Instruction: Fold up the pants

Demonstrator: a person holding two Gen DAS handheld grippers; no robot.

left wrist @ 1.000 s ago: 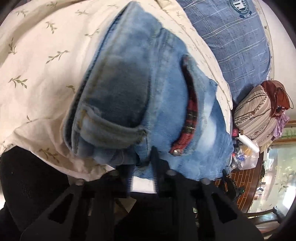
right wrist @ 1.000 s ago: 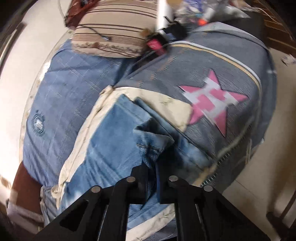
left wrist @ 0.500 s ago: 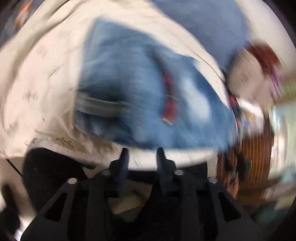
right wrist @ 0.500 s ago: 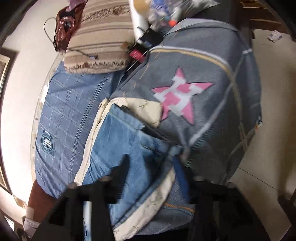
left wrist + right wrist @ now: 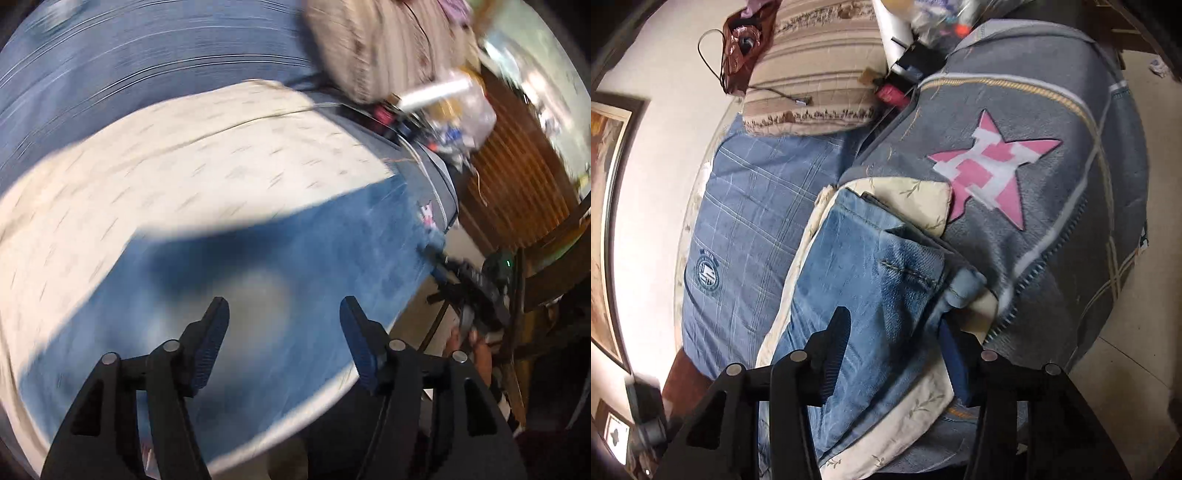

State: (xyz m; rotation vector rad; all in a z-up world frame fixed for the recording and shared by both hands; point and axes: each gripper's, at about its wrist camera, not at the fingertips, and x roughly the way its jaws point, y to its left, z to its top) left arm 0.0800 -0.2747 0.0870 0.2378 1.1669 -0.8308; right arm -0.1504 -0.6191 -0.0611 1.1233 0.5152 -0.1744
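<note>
The left gripper (image 5: 284, 321) has its fingers spread wide with nothing between them, and the blue denim pants (image 5: 280, 266) lie just beyond and below its tips, blurred in this view. The right gripper (image 5: 892, 332) is likewise spread and holds nothing; the folded pants (image 5: 864, 280) lie directly ahead of and under its fingers, a thick folded edge just beside the right-hand finger. The pants rest on a cream leaf-print cloth (image 5: 916, 199), which lies over a grey blanket with a pink star (image 5: 1034, 229). To the left lies a blue plaid sheet (image 5: 750, 206); farther off, a striped pillow (image 5: 812, 74) sits by the wall
</note>
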